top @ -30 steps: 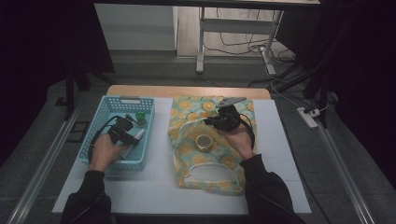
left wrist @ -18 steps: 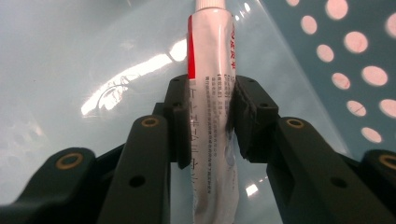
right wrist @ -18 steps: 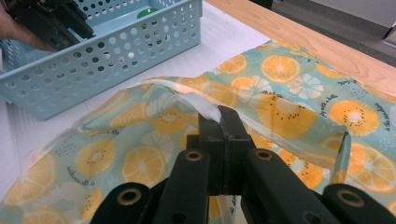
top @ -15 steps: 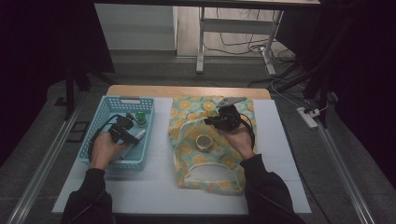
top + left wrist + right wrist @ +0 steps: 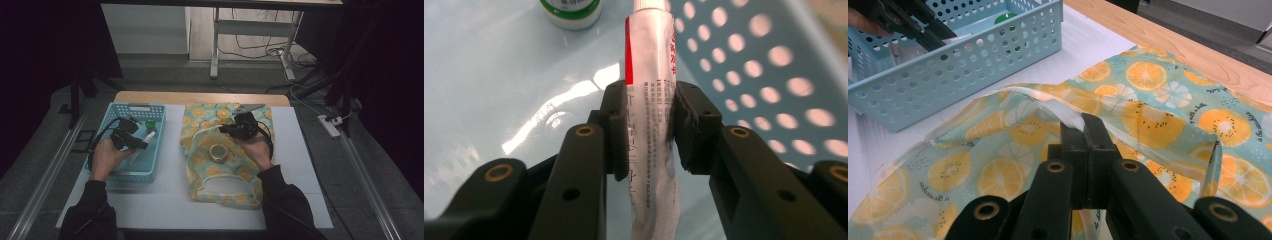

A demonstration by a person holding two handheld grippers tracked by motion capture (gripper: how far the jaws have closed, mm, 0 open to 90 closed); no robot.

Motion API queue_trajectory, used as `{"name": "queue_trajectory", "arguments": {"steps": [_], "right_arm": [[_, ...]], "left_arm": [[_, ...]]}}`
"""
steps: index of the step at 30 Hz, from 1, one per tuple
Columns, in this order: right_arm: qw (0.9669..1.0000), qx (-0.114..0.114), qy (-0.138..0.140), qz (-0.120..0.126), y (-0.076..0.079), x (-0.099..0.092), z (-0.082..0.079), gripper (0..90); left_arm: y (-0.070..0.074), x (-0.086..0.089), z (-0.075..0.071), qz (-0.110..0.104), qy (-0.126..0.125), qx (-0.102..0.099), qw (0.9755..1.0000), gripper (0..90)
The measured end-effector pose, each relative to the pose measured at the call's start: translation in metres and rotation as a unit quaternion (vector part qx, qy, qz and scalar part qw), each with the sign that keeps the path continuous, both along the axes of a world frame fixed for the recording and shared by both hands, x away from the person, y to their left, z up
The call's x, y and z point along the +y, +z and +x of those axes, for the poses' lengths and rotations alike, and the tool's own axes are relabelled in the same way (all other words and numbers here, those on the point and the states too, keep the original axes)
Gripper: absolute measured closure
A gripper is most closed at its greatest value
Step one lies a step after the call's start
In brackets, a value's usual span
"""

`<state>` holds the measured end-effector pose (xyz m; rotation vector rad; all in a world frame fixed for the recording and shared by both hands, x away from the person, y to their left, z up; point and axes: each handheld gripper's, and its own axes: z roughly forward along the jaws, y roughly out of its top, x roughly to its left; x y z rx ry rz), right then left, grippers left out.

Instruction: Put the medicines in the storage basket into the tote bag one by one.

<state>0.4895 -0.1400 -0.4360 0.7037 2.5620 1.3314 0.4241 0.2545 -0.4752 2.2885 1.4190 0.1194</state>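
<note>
Basket [image 5: 129,172] of pale blue perforated plastic at the worktop's [image 5: 310,165] left, white sheet beneath. Inside it, left gripper [image 5: 131,140], jaws clamped on a white tube [image 5: 651,100] with a red stripe and fine print, pads pressing both sides of its middle, cap end pointing away, crimped end toward the camera. Tube raised off the shiny basket floor in the left gripper view. Green-capped white bottle [image 5: 570,10] just beyond, standing on the basket floor. Further right, fabric bag [image 5: 220,150] printed with orange slices on teal, spread flat on the sheet, mouth edged in white. Small round tin [image 5: 218,152] lying in the bag's opening. Right gripper [image 5: 235,131] at the upper rim of the opening, jaws pinched tight on the white hem [image 5: 1068,117], lifting that edge slightly off the layer below. Basket and bag near but apart.
</note>
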Motion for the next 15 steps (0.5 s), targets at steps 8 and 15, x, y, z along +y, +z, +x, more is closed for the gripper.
{"name": "queue_trajectory", "arguments": {"steps": [8, 15], "right_arm": [[1.0, 0.0, 0.001, 0.004, 0.001, -0.001, 0.0, 89.6], [1.0, 0.0, 0.001, 0.005, 0.001, -0.001, 0.0, 89.6]], "left_arm": [[0.015, 0.002, -0.009, -0.019, -0.006, -0.018, 0.9996, 68.8], [0.029, -0.002, -0.015, -0.046, -0.016, -0.02, 0.9986, 68.8]]}}
